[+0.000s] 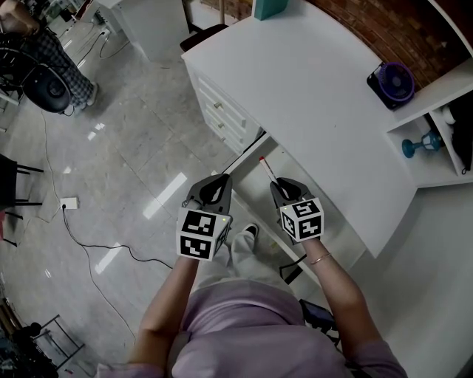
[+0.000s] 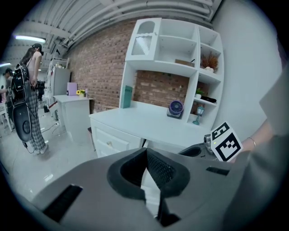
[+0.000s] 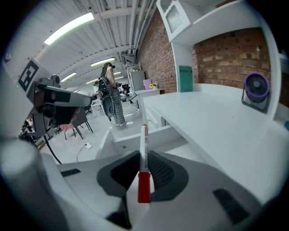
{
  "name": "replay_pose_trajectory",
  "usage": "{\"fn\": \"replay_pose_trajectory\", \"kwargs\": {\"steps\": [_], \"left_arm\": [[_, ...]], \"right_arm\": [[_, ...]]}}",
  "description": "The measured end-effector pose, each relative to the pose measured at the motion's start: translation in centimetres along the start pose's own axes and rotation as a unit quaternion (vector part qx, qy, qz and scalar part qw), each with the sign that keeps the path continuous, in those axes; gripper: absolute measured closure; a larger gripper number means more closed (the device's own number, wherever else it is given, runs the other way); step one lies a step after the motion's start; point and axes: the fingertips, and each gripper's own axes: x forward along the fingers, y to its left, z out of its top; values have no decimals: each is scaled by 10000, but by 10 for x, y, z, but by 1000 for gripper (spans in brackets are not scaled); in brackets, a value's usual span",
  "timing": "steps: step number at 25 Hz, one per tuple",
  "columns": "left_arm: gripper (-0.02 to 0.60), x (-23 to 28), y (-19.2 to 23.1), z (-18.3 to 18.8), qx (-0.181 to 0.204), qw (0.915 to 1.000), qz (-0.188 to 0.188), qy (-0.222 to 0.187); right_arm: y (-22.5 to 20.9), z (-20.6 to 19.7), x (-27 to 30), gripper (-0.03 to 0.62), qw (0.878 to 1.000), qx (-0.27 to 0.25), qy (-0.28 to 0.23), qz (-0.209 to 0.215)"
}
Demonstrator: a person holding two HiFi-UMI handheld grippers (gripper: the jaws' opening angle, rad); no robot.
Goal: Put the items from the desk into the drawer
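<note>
White marker (image 3: 143, 140) with red cap, pinched between the jaws of the right tool (image 3: 144, 158), pointing towards the open drawer (image 3: 126, 143) beneath the surface (image 1: 318, 96); left tool (image 2: 146, 153) alongside, jaws pressed together, empty

A marker (image 3: 143, 144) with a white barrel and a red cap sits clamped between the jaws of the right gripper (image 3: 144, 166). Its capped end is nearest the camera and its far tip points out over the drawer (image 3: 149, 136). The drawer is white, pulled open under the near edge of the white desk (image 1: 310, 88), to the right of the desk's closed drawer fronts. On the desk's far right corner stands a small purple fan (image 1: 395, 81), and at its far edge a teal box (image 1: 270, 7).
</note>
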Motion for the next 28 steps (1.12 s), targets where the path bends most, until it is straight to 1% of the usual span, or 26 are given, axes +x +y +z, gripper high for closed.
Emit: {"fn": "replay_pose_trajectory", "kwargs": {"steps": [5, 15, 28], "left_arm": [[583, -1, 2, -2, -46, 10000, 38, 8], [583, -7, 16, -16, -223, 9993, 275, 149], [583, -5, 22, -28, -355, 9983, 375, 265]], "right_arm": [[-3, -12, 9, 523, 9998, -38, 180, -16], [-1, -41, 37, 523, 9973, -121, 715, 114], [1, -59, 59, 523, 9937, -343, 1064, 89]]}}
